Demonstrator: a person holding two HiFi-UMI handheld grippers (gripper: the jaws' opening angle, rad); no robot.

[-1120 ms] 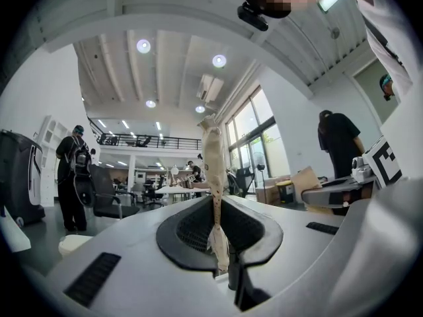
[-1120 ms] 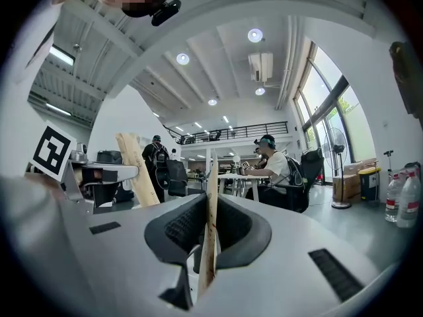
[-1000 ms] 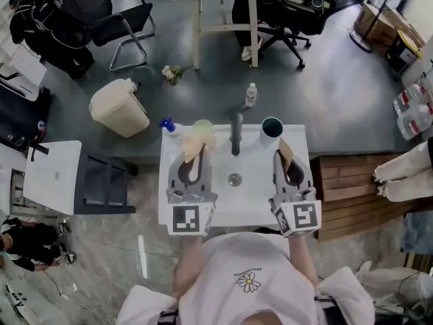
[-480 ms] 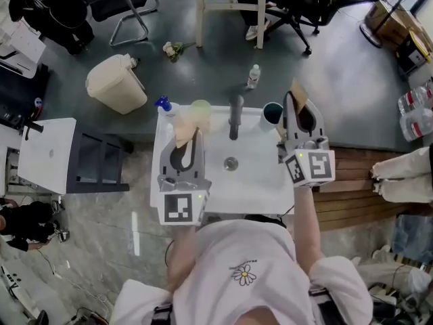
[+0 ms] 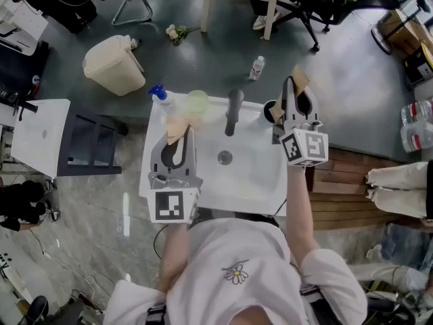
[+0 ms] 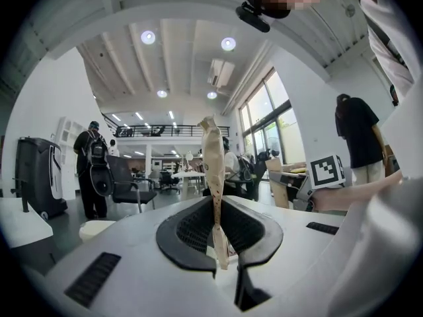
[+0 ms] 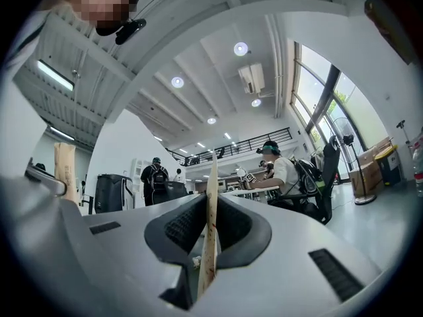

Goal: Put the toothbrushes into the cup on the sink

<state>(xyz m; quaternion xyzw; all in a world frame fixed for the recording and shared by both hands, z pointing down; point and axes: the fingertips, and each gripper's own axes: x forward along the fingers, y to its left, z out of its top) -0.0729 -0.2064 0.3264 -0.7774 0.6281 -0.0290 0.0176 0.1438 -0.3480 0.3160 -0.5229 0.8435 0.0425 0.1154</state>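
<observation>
**Q:** What do the two grippers show?

**A:** Left gripper (image 5: pixel 177 144): in the left gripper view I see its jaws closed on a wrapped toothbrush (image 6: pixel 213 170), a thin tan paper packet standing up out of the gap. In the head view this gripper is over the left half of the white sink (image 5: pixel 257 181). The packet's tip points toward the pale green cup (image 5: pixel 197 101) at the rear rim. Right gripper (image 5: pixel 295 100): in the right gripper view I see its jaws pressed together on a second wrapped toothbrush (image 7: pixel 211 203), seen edge-on as a narrow strip.

**Q:** Where is the dark cup?

**A:** The dark cup (image 5: pixel 269 108) stands on the sink's rear right corner, right of the faucet (image 5: pixel 232 110). In the head view the right gripper overlaps it and hides much of its rim, and the packet's tip reaches past the sink's rear edge. I cannot tell the gripper's height above the cup. A blue spray bottle (image 5: pixel 158 93) stands at the rear left corner.
</observation>
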